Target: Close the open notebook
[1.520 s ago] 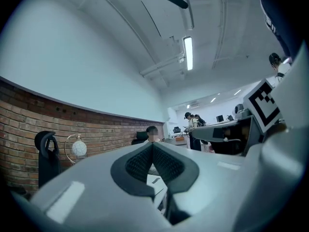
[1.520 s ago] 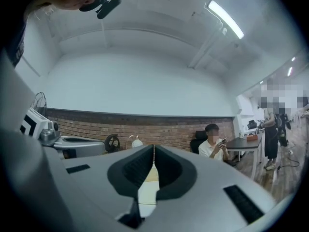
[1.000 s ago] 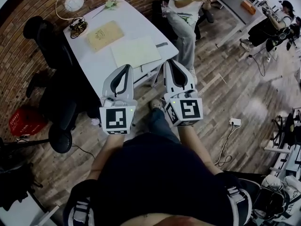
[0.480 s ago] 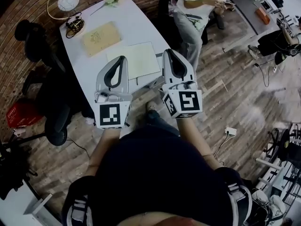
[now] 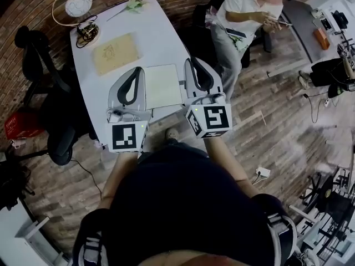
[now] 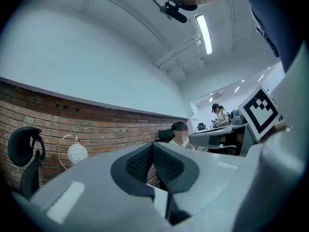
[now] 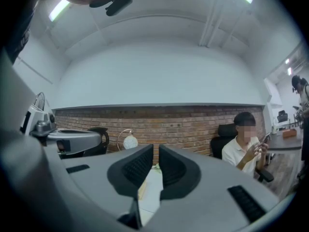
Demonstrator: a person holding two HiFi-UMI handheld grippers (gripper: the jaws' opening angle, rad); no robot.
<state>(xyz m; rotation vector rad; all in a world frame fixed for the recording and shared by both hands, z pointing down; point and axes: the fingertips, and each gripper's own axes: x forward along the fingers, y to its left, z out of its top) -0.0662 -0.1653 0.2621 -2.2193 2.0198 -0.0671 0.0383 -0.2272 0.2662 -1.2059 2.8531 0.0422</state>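
Observation:
The open notebook lies with pale blank pages up near the front of the white table. My left gripper is held level above the table, just left of the notebook, jaws shut and empty. My right gripper is level at the notebook's right edge, over the table's side, also shut on nothing. In the left gripper view the left gripper shows its pads meeting. In the right gripper view the right gripper has only a hairline between its pads.
A tan book, a tangle of cables, a globe lamp and a flower lie further back on the table. Black office chairs and a red basket stand at the left. A person sits beyond the table's right side.
Both grippers have moved forward from the floor side to over the table's front edge, and now flank the notebook. Their jaws have stayed shut.

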